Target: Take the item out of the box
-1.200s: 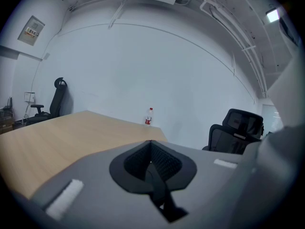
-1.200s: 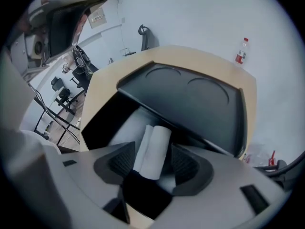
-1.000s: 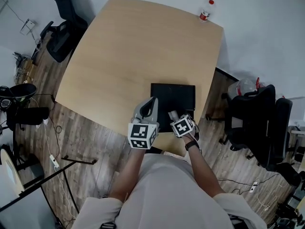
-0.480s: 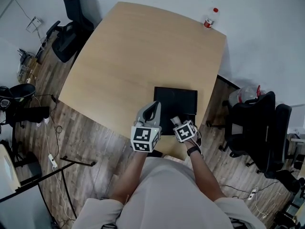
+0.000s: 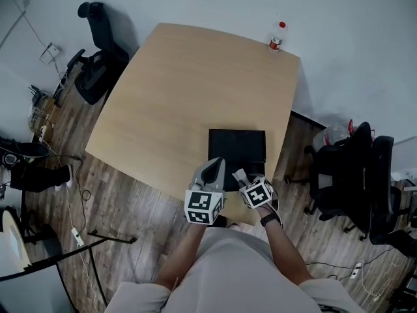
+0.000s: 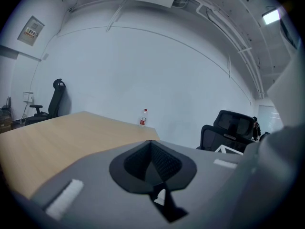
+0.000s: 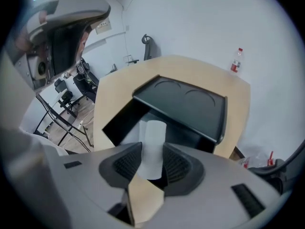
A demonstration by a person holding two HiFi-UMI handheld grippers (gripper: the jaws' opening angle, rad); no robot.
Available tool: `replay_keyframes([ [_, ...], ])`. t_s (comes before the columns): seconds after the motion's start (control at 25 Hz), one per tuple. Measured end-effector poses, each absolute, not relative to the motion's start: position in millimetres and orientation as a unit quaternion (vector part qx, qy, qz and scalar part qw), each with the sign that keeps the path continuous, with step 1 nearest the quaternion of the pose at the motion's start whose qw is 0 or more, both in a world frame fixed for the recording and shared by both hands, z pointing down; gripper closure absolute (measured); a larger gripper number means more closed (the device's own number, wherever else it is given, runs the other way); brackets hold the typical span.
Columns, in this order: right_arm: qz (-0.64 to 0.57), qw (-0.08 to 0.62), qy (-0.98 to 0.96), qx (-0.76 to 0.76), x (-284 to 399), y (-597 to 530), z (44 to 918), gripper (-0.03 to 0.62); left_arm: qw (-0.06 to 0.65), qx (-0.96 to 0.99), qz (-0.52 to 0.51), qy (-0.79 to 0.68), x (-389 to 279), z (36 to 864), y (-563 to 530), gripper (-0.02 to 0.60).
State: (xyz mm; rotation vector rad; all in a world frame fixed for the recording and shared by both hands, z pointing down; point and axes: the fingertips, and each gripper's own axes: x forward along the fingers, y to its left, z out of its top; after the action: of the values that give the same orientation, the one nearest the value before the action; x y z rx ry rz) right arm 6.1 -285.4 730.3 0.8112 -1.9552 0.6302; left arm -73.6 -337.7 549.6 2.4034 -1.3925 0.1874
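A black box (image 5: 236,145) lies on the wooden table (image 5: 182,90) near its front edge; in the right gripper view its lid (image 7: 183,101) stands open over a pale lining. A white cylinder (image 7: 153,132) sticks up between the jaws of my right gripper (image 7: 152,152), which have just been closing and now press on it. In the head view that gripper (image 5: 240,175) hovers over the box's near edge. My left gripper (image 5: 214,165) hangs just left of it with nothing held; in its own view the left gripper (image 6: 151,151) shows its pads meeting.
A water bottle (image 5: 278,36) stands at the table's far corner, also seen as a bottle (image 6: 143,117) in the left gripper view. Black office chairs stand at the far left (image 5: 98,70) and at the right (image 5: 355,175). Cables lie on the wooden floor (image 5: 78,194).
The right gripper has lifted and drawn back toward the box's near edge with the white cylinder. The left gripper has shifted a little to the right, toward the box.
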Motion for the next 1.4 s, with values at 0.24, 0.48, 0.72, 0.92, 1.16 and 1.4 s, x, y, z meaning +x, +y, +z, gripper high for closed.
replay_keyframes([
  [0.24, 0.251, 0.406, -0.806, 0.351, 8.6, -274.2, 696.8, 0.447, 0.163, 0.858, 0.066, -0.482, -61.4, 536.2, -316.0, 0.574],
  [0.48, 0.231, 0.352, -0.823, 0.381, 19.0, -263.0, 647.1, 0.447, 0.164, 0.862, 0.053, -0.477, -52.7, 520.4, -288.9, 0.574],
  [0.72, 0.206, 0.286, -0.834, 0.425, 41.2, -260.3, 587.9, 0.448, 0.145, 0.867, 0.042, -0.476, -42.4, 496.8, -275.0, 0.574],
  [0.92, 0.178, 0.226, -0.84, 0.46, 61.1, -254.8, 538.5, 0.448, 0.112, 0.868, 0.028, -0.483, -39.1, 466.1, -267.7, 0.574],
  [1.16, 0.145, 0.166, -0.848, 0.483, 72.6, -237.6, 489.3, 0.449, 0.082, 0.868, 0.017, -0.489, -34.0, 435.9, -248.7, 0.574],
  [1.4, 0.106, 0.117, -0.86, 0.486, 72.3, -219.4, 448.5, 0.45, 0.068, 0.864, 0.008, -0.499, -32.3, 419.1, -231.2, 0.574],
])
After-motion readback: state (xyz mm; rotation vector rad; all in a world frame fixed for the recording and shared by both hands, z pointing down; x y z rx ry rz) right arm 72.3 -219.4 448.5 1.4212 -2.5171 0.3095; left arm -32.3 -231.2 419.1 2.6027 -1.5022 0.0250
